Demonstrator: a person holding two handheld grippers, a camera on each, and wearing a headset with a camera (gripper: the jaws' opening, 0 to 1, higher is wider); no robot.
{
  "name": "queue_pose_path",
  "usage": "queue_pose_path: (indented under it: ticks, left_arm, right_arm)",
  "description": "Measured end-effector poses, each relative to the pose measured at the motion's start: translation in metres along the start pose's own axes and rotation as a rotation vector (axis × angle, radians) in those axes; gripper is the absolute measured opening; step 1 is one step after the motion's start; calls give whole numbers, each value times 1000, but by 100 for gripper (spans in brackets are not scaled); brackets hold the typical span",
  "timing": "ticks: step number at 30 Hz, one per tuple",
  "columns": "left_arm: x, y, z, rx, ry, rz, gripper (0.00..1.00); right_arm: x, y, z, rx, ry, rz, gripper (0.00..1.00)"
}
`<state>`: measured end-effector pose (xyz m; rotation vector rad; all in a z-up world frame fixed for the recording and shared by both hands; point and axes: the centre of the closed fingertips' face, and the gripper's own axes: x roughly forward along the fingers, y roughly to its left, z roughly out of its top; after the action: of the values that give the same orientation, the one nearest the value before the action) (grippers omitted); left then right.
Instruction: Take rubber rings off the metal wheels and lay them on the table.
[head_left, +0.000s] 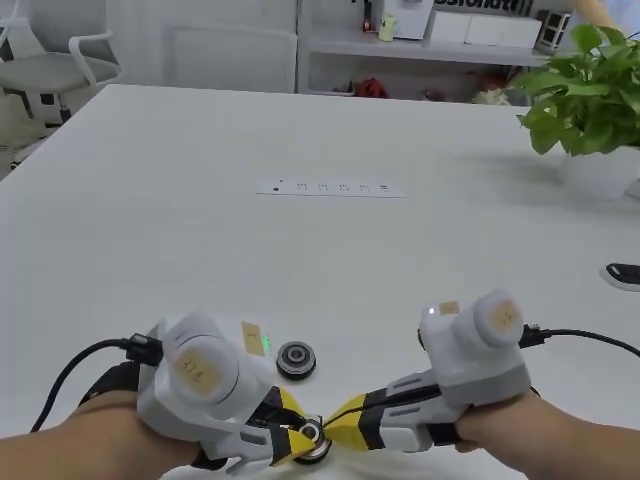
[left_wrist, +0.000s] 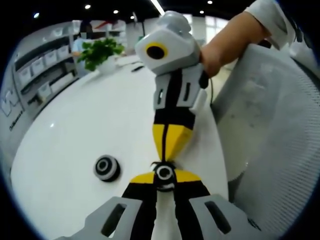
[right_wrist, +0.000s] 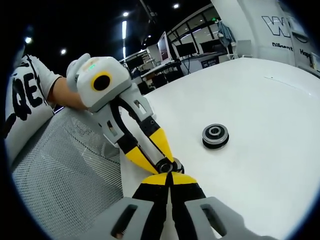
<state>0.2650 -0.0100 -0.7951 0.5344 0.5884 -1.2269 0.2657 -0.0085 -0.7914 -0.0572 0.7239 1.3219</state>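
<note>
Across the white bench (head_left: 330, 260), a potted plant (head_left: 585, 90) is seen at the far right and a flush socket strip (head_left: 330, 187) at the middle. Near the front edge, the left gripper (left_wrist: 165, 178) and the right gripper (right_wrist: 171, 176) are brought tip to tip. A small metal wheel (left_wrist: 164, 172) is clamped between the left fingers (left_wrist: 143, 178), just above the bench. The right fingers (right_wrist: 159, 180) are pressed together with their tips at that wheel's rim; whether its ring is nipped cannot be told. A second wheel (right_wrist: 215, 135) is lying flat on the bench just beyond, apart from both grippers, with a dark rubber ring (right_wrist: 215, 143) around it.
</note>
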Motion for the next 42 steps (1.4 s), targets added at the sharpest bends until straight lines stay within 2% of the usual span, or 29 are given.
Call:
queue_pose_path:
  ticks: [12,17,19,24,28,34,42]
  left_arm:
    - [0,0,0,4,0,-3,12]
    - [0,0,0,6,-2,-4,12]
    - [0,0,0,7,-4,-4,12]
    - [0,0,0,3,-9,-3,12]
    - [0,0,0,17,-9,4,12]
    - [0,0,1,8,-13,6,13]
    - [-1,-1,2,29,-25,-11,14]
  right_arm:
    - [1,4,2,3,-12,22,0]
    - [4,15,9,-9,-28,61,0]
    - [4,15,8,-21,-20,58,0]
    - [0,6,3,4,-27,34,0]
    - [-1,4,3,9,-26,26,0]
    - [-2,0,2,16,-24,8,0]
    - [-3,-1,1,27,-25,6,0]
